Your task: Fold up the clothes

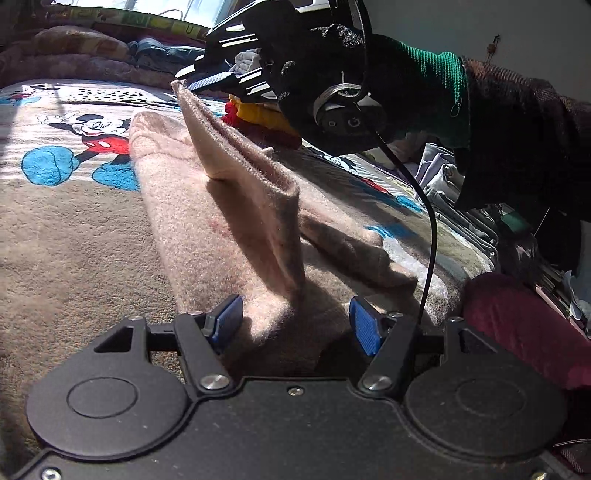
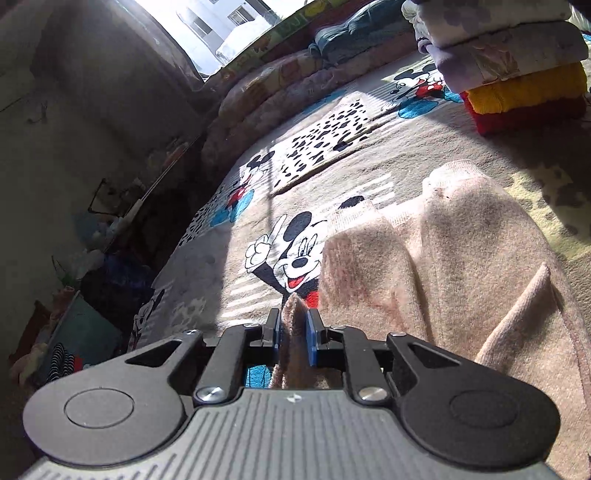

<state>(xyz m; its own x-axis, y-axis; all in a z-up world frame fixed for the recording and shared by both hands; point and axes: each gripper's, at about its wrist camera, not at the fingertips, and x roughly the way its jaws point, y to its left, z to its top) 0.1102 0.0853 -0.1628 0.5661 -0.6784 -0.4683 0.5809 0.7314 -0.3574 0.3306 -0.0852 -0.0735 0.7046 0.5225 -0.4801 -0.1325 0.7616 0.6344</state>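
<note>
Closest in on the left wrist view, the left gripper [image 1: 295, 323] sits low with its blue pads [image 1: 226, 320] spread wide — nothing pinched, just the near end of the pink fleece garment [image 1: 229, 236] bunched up between them. That garment lies along the cartoon-mouse blanket [image 1: 55, 229], running from 6 o'clock up toward 11, and one strip of it climbs off the pile in a taut ridge to the right gripper [image 1: 207, 82] up at 12 o'clock, held in a dark-gloved hand [image 1: 332, 74] with a green cuff. Over on the right wrist view the story matches: the right gripper [image 2: 293, 334] has its fingers closed tight on a fold of the pink fabric — the cloth pokes up between the blue pads [image 2: 312, 341], and the rest of the garment spreads out at 3 o'clock across the blanket. Further back, at 1 o'clock in that view, a stack of folded clothes [image 2: 517, 70] stands on the blanket, red and yellow knits at the bottom, pale lilac pieces above. Beyond that, rolled bedding [image 2: 266, 92] along the far edge and a bright window [image 2: 221, 26] at 11 o'clock.
</note>
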